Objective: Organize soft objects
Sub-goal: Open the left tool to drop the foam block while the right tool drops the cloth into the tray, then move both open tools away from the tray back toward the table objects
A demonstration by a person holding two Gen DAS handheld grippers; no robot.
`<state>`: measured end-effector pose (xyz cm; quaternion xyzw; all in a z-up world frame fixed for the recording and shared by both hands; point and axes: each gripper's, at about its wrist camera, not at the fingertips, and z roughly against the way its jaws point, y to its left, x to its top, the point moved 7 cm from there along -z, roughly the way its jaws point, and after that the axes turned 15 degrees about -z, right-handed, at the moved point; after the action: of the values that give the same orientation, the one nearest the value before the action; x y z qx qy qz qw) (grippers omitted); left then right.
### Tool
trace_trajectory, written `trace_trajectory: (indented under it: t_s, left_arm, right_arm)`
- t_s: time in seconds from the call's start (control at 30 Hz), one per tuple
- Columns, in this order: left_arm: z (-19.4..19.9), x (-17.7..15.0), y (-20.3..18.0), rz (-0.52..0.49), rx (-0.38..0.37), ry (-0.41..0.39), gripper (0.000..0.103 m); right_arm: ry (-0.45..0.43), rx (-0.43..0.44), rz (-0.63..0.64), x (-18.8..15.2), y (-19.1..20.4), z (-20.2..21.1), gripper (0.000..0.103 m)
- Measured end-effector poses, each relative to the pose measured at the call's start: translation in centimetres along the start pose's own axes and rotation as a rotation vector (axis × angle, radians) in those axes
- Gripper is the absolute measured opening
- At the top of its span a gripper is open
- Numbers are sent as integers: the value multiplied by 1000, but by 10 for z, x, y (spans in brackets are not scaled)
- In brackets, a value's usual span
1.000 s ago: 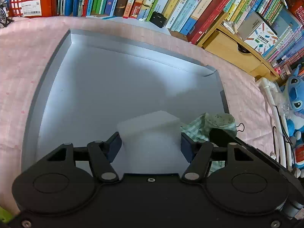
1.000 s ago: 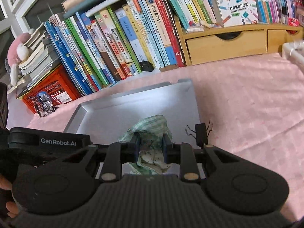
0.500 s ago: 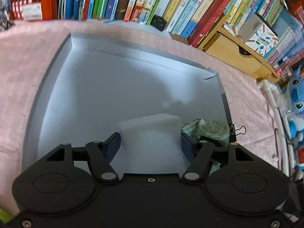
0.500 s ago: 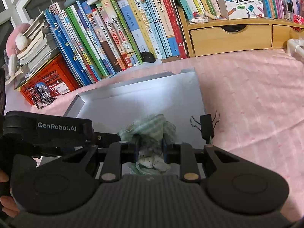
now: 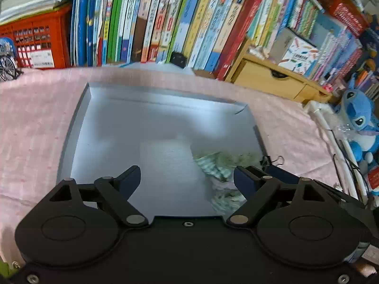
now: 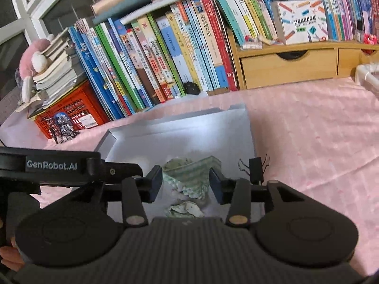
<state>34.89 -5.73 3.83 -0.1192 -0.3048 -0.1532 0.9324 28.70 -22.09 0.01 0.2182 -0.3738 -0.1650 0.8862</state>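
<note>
A: Left gripper point(image 5: 187, 179) — holding anything?

B: No. Wide open, jaws just opened further, nothing pressed between the pads. White foam block point(image 5: 165, 163) lying flat on the grey tray point(image 5: 99, 123), ahead of the open fingers and apart from both. Blurred a little, so edges hard to see.

A: And the right gripper point(image 6: 186, 181)?

B: Partly open, jaws just been opening too. Green checked cloth point(image 6: 194, 172) lying between the fingers, crumpled, on the tray near its right near corner. Pads standing off on both sides, not squeezing the fabric, as far as visible.

A: Cloth and foam touching?

B: Close together, cloth just to the right of the foam in the left wrist view; cannot tell if really touching because of blur.

A: Around the tray?

B: Pink tablecloth point(image 6: 308, 130) under everything. Black binder clip point(image 6: 255, 169) just outside the tray's right edge, close to the right finger. Far side: long row of books point(image 6: 165, 47), red crate point(image 6: 73, 111) at far left, wooden drawer unit point(image 6: 289, 64) at far right. Blue plush toy point(image 5: 357, 111) at the right in the left wrist view. Part of a hand point(image 6: 9, 255) visible at the lower left, under the left gripper's body.
</note>
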Motion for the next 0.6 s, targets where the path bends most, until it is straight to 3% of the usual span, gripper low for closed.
trace_trajectory:
  t_s: [0.33, 0.6]
  left_arm:
    - [57, -19, -16, -50, -12, -118, 89]
    - [89, -46, -25, -85, -17, -188, 90]
  right_arm:
    - [-89, 33, 111, -5, 14, 48, 74]
    - [-146, 38, 229, -21, 26, 90, 77]
